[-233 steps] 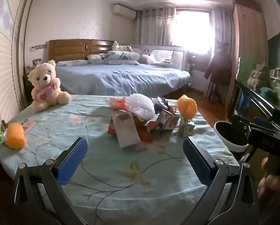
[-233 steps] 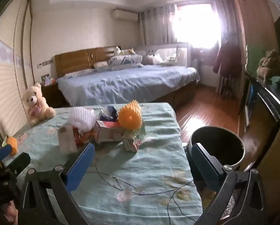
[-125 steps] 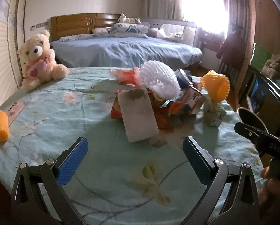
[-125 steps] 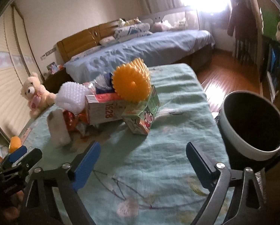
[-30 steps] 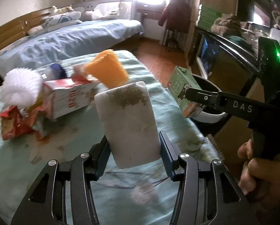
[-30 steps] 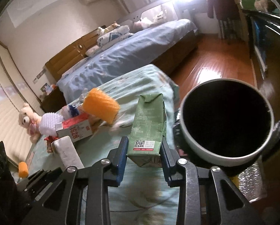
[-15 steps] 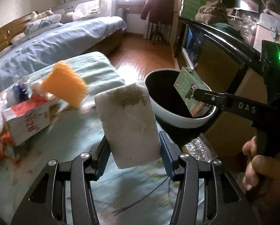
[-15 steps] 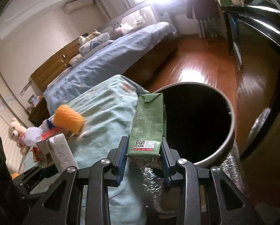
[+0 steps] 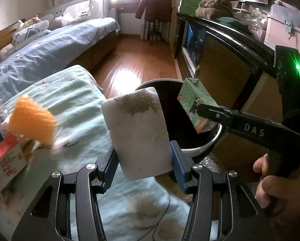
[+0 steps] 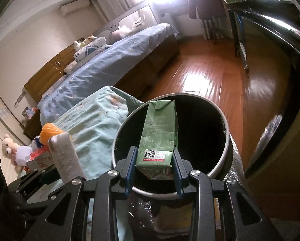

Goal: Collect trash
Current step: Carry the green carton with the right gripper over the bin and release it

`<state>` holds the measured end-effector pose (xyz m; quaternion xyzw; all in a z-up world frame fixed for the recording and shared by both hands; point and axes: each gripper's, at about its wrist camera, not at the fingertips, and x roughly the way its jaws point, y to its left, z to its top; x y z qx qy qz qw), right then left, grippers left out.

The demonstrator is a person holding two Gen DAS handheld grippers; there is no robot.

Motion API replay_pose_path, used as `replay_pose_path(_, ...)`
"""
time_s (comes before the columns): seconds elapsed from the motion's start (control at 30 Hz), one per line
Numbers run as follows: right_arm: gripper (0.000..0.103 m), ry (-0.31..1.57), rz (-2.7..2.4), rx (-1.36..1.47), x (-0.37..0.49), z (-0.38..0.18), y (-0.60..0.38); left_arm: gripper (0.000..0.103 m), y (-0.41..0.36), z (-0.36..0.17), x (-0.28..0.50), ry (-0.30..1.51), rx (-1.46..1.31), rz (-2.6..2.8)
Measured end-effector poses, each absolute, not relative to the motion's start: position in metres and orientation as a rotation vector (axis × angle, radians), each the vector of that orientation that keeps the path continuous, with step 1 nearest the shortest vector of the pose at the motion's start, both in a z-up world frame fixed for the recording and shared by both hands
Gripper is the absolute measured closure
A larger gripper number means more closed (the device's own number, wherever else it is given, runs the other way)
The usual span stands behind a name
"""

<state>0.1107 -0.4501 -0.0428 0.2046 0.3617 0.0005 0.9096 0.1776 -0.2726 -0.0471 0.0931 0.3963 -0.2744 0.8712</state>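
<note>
My left gripper (image 9: pixel 143 165) is shut on a white foam block (image 9: pixel 139 134) with a greenish-brown stain, held over the table's right edge beside the bin. My right gripper (image 10: pixel 153 167) is shut on a green drink carton (image 10: pixel 159 135) and holds it upright over the open mouth of the round black bin (image 10: pixel 220 160). In the left wrist view the carton (image 9: pixel 194 102) hangs over the bin (image 9: pixel 202 146), with the right gripper's arm reaching in from the right. The foam block also shows in the right wrist view (image 10: pixel 66 156).
The table with the light green floral cloth (image 9: pixel 73 100) holds an orange foam net (image 9: pixel 32 120) and a red-and-white carton (image 9: pixel 6 160) at the left. A blue bed (image 10: pixel 113 60) lies behind. A dark cabinet (image 9: pixel 230 64) stands right of the bin on the wooden floor (image 10: pixel 206 72).
Both grippers have moved right toward the bin. The green carton now hangs over the bin's mouth, and the foam block has come closer to the bin's rim.
</note>
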Motion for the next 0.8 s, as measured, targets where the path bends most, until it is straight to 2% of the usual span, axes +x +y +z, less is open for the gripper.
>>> replay_pose_path(0.8, 0.070, 0.772, -0.036, 0.436, 0.126, -0.054, -0.473, 0.052, -0.310, -0.062, 0.216, 0.893, 0.218, -0.623)
